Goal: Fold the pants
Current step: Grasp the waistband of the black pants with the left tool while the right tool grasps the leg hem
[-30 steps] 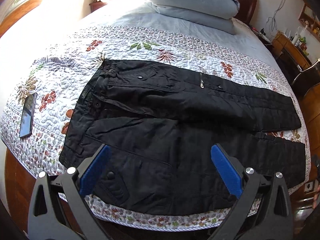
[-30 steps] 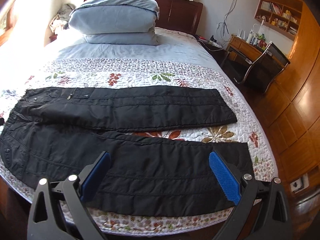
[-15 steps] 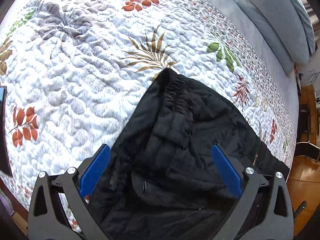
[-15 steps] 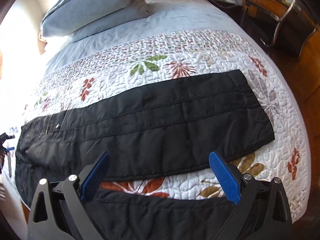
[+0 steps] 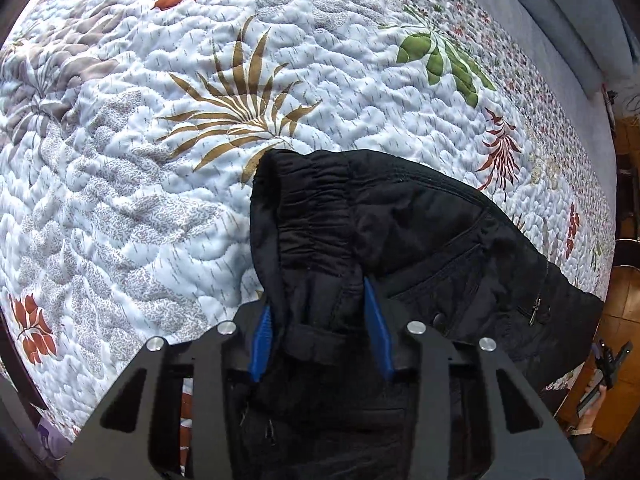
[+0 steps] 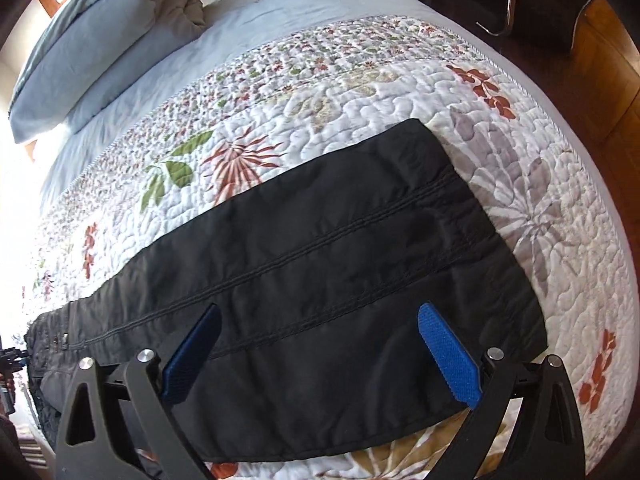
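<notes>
Left claw point(image 5: 320, 328) pinching the black pants' point(image 5: 420, 240) bunched waistband, right claw point(image 6: 320, 352) spread above a flat leg (quilted bed point(image 6: 540, 208) beneath)

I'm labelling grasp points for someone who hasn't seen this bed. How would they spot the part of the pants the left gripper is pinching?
On the floral quilt lie black pants. Follow them away from the flat leg hem to the bunched end: the left gripper is shut on the waistband, the only part with gathered elastic ribbing.
</notes>
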`<state>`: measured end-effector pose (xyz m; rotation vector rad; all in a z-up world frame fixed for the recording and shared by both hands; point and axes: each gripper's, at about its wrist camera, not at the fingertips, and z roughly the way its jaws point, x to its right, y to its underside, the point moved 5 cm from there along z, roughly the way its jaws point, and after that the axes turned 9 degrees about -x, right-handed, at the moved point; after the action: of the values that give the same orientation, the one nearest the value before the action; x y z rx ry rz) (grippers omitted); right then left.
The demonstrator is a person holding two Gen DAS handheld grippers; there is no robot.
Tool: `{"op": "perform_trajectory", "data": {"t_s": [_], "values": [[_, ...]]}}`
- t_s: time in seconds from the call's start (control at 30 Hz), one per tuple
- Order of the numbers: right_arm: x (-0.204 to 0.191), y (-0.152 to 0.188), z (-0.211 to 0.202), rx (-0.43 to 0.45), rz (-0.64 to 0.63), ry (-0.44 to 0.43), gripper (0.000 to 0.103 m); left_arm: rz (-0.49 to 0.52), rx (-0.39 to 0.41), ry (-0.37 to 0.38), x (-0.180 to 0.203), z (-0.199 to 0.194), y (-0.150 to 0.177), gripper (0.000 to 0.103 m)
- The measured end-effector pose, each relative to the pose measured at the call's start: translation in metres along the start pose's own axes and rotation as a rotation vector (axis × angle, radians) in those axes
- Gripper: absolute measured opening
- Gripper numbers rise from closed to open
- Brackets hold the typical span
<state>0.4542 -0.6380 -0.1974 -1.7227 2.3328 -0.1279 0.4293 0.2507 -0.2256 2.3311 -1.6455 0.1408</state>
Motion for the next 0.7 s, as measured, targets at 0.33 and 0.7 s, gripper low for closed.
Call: {"op": "perform_trajectory", "data": {"t_s": [0.33, 0.7], "values": [[0.02, -0.055, 0.016, -0.036, -0.055, 0.02, 0.099, 0.004, 0.109, -0.018, 0.011, -0.018, 0.016, 0.026], [0.027, -0.099, 0.061, -0.143, -0.074, 0.23, 0.1, 0.013, 0.105, -0.042, 0.012, -0.01, 0.014, 0.025]]}}
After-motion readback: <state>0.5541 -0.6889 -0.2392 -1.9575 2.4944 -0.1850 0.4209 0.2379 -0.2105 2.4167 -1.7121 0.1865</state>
